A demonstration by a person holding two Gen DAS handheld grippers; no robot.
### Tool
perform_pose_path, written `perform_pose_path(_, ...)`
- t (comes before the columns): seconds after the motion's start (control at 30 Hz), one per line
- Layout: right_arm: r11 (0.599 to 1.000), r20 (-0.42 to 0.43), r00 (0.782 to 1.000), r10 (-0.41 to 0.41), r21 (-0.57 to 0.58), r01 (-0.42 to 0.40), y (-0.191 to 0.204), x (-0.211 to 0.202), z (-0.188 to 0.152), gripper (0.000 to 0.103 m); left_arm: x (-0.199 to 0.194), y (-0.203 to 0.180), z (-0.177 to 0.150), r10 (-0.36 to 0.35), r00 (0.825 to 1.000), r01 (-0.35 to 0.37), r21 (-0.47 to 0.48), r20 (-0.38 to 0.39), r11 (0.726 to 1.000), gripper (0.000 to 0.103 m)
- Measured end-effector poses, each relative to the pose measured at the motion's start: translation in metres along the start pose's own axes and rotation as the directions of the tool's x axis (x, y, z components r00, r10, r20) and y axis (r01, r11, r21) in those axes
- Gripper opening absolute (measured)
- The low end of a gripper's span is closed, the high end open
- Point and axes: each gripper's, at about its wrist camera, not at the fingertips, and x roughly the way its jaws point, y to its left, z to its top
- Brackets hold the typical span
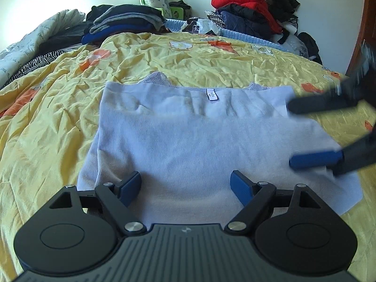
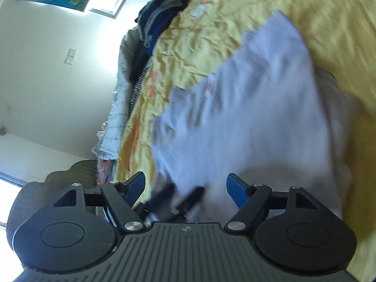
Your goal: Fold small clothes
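My left gripper (image 1: 185, 184) hangs wide open and empty at the frame's bottom; the right gripper (image 1: 315, 136) at right edge gapes, holding nothing. The pale blue garment (image 1: 188, 136) lies mid-frame on the yellow quilt (image 1: 58, 108): soft, light, limp; I'd pinch a side hem.

Pale lilac garment (image 1: 188, 141) on a yellow quilt (image 1: 58, 117) with orange-and-white flowers, beside blue-padded black grippers

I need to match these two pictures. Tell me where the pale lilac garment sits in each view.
Left wrist: pale lilac garment lies flat at centre, label at its far edge.
Right wrist: it fills centre-right, blurred and tilted.
Shared landmark: the yellow bedspread under it.
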Motion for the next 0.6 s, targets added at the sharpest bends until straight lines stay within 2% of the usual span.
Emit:
perform_pose_path(0.07,1.0,0.037,0.999,0.014,0.022,-0.015,-0.015,0.001,-0.005,0.064,0.0,0.0,0.001,0.005,1.0,-0.005,-0.002,-0.001,1.0,0.084)
perform_pose_path(0.13,0.996,0.045,0.998,0.036,0.075,-0.04,-0.018,-0.006,-0.005,0.067,-0.004,0.004,0.003,0.0,1.0,0.0,-0.04,-0.006,0.999,0.084)
perform_pose_path(0.2,0.993,0.066,0.994,0.091,0.066,-0.095,-0.009,-0.021,-0.005,0.067,-0.019,0.015,0.005,-0.03,0.999,0.026,-0.153,-0.026,0.988,0.084)
perform_pose_path(0.23,0.993,0.087,0.99,0.108,0.043,-0.112,-0.004,-0.03,-0.007,0.068,-0.031,0.026,0.003,-0.077,0.997,0.07,-0.247,-0.018,0.966,0.084)
perform_pose_path(0.27,0.992,0.102,0.987,0.121,0.019,-0.124,0.001,-0.039,-0.009,0.07,-0.044,0.04,-0.002,-0.111,0.994,0.105,-0.364,0.006,0.925,0.084)
perform_pose_path(0.3,0.991,0.113,0.984,0.136,-0.002,-0.137,0.005,-0.047,-0.011,0.071,-0.054,0.053,-0.011,-0.12,0.992,0.119,-0.481,0.03,0.869,0.084)
perform_pose_path(0.33,0.989,0.125,0.981,0.149,-0.009,-0.149,0.005,-0.055,-0.013,0.075,-0.061,0.064,-0.02,-0.124,0.991,0.124,-0.577,0.04,0.807,0.084)
perform_pose_path(0.37,0.987,0.139,0.977,0.159,0.0,-0.161,0.002,-0.062,-0.013,0.076,-0.064,0.076,-0.031,-0.131,0.991,0.115,-0.678,0.029,0.726,0.084)
perform_pose_path(0.43,0.982,0.152,0.971,0.183,0.029,-0.189,-0.006,-0.07,-0.015,0.076,-0.065,0.09,-0.047,-0.121,0.993,0.069,-0.789,-0.007,0.61,0.084)
perform_pose_path(0.47,0.979,0.152,0.969,0.193,0.041,-0.202,-0.01,-0.072,-0.015,0.076,-0.064,0.094,-0.052,-0.115,0.993,0.054,-0.818,-0.015,0.572,0.083)
perform_pose_path(0.57,0.973,0.152,0.966,0.211,0.058,-0.222,-0.016,-0.073,-0.018,0.076,-0.07,0.096,-0.053,-0.052,0.999,0.017,-0.861,-0.011,0.508,0.083)
perform_pose_path(0.6,0.972,0.15,0.965,0.215,0.062,-0.226,-0.018,-0.074,-0.02,0.076,-0.068,0.097,-0.053,-0.052,0.998,0.006,-0.871,-0.023,0.491,0.083)
